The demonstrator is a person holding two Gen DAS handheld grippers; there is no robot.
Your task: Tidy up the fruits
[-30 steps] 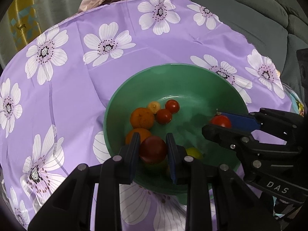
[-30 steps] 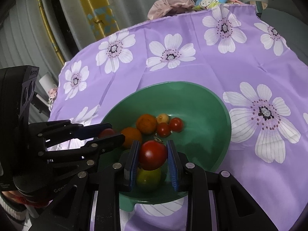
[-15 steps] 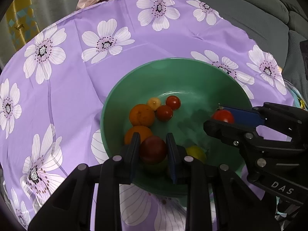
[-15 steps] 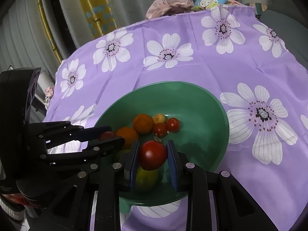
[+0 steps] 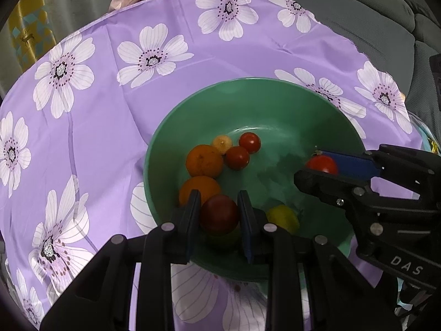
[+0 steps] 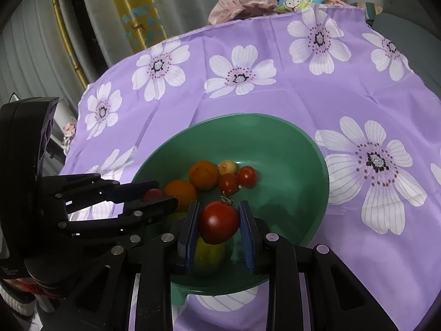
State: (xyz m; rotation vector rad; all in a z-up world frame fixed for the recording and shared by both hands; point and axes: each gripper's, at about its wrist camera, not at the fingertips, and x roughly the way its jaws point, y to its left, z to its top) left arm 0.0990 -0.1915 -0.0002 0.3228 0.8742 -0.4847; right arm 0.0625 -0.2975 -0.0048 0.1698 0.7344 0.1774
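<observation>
where flowered purple cloth (image 5: 115, 104) drapes, grey sofa (image 5: 366, 13) behind

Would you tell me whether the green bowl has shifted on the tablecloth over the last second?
No. The green bowl still cuts across the same white flower on the purple tablecloth; only the camera drifted.

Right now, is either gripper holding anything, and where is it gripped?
Both are. The left gripper clamps a dark red tomato by its sides; the right gripper clamps a bright red tomato the same way, over the green bowl.
</observation>
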